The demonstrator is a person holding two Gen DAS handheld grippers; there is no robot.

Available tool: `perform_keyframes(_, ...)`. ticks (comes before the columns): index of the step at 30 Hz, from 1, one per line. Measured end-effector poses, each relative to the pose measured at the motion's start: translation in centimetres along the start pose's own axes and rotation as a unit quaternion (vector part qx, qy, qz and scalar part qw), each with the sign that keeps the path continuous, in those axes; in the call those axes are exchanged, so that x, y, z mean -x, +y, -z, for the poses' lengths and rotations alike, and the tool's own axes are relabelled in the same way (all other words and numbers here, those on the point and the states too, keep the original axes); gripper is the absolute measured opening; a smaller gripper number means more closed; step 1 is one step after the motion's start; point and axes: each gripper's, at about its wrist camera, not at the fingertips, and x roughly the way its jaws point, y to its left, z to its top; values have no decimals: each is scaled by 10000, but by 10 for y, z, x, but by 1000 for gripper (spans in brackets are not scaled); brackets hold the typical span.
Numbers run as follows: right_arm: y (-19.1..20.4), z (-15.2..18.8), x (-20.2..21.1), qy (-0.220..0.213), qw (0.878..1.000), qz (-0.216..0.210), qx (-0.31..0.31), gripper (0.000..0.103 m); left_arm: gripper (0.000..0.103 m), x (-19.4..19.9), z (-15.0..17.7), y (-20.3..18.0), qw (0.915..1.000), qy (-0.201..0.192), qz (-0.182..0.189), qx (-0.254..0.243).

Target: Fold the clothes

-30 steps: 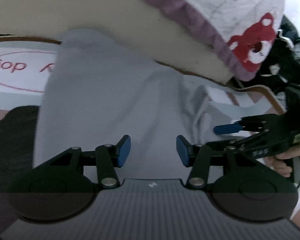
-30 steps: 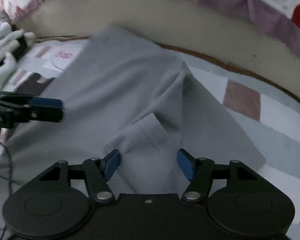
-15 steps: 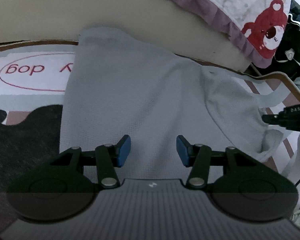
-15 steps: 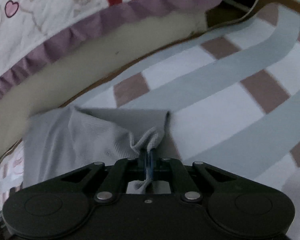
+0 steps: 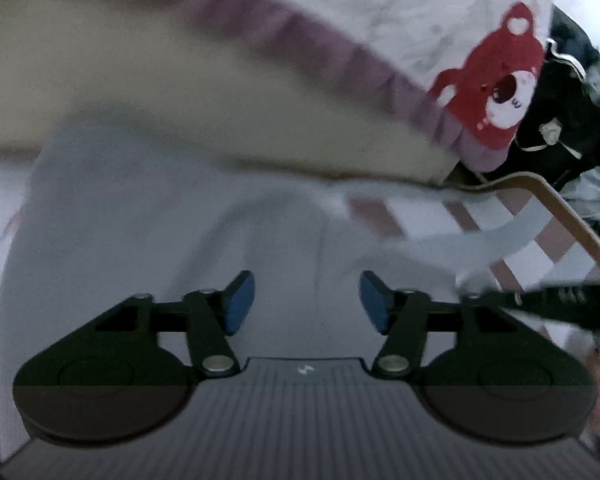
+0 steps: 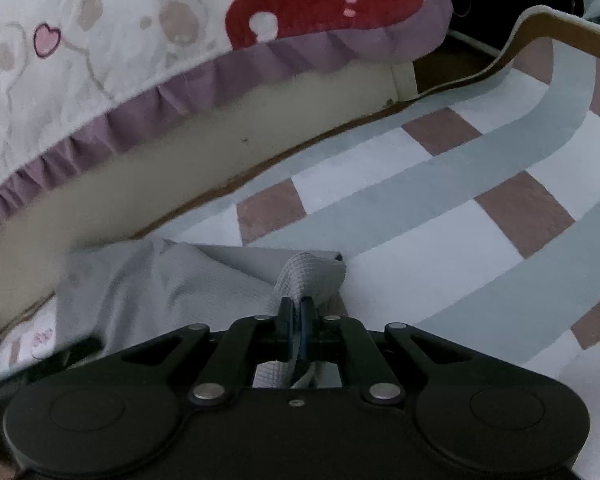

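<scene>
A grey waffle-knit garment point(image 5: 140, 216) lies spread on a patterned rug. In the left wrist view it is blurred and fills the left and middle. My left gripper point(image 5: 306, 300) is open and empty just above the cloth. My right gripper point(image 6: 296, 314) is shut on a bunched corner of the grey garment point(image 6: 312, 276), pulling it out to the right over the rug; the rest of the cloth point(image 6: 160, 292) trails to the left. The right gripper also shows in the left wrist view point(image 5: 560, 300), at the right edge.
A bed edge with a beige mattress side point(image 6: 140, 184) and a white quilt with purple frill and red bear print point(image 6: 300, 8) runs along the back. The checked grey, white and brown rug point(image 6: 480, 220) extends right. Dark clutter point(image 5: 560, 132) sits behind the rug's corner.
The right gripper closed on the garment's corner and drew it out rightward, keeping hold. The left gripper stayed open and shifted over the cloth; its view is now motion-blurred.
</scene>
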Motion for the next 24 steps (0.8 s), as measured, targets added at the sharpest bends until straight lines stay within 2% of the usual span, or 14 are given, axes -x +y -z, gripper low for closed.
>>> perform_keyframes(3,-3,-1,0,-47,9999,-72,-65,4,70,-42,-18,-15,9985,250,-217,-428)
perform_keyframes(5,-3,-1,-1,-45,9999,-103,-50,4,70,-68,-23,-16,9966,622,-283,-464)
perform_keyframes(6,-2,-1,-2,-43,9999,-122,-27,4,66,-77,-22,-15,9960,735,-267,-434)
perform_keyframes(7,-1,-1,-2,-42,9999,-145,-1,4,56,-80,-20,-14,9961,727,-229,-436)
perform_keyframes(8,-1,-1,-3,-41,9998,-180,20,4,41,-82,-18,-14,9964,674,-192,-469)
perform_keyframes(9,0,-1,-4,-42,9997,-241,31,4,4,-84,-16,-15,9967,621,-155,-503)
perform_keyframes(12,0,-1,-3,-144,9990,-425,52,4,3,-77,-14,-21,9966,432,-299,-635)
perform_keyframes(14,-1,-2,0,-270,9983,-512,67,4,3,-65,-17,-26,9958,-5,-618,-678)
perform_keyframes(17,-1,-2,4,-460,9968,-643,90,4,3,-49,-29,-34,9916,-572,-845,-795)
perform_keyframes(19,-1,-3,6,-588,9959,-678,117,4,3,-49,-37,-39,9896,-648,-869,-947)
perform_keyframes(21,0,-6,2,-665,9965,-480,179,4,3,-55,-41,-45,9867,-692,-912,-1156)
perform_keyframes(24,-1,-8,-16,-425,9987,-173,219,4,3,-78,-41,-49,9851,-459,-958,-1350)
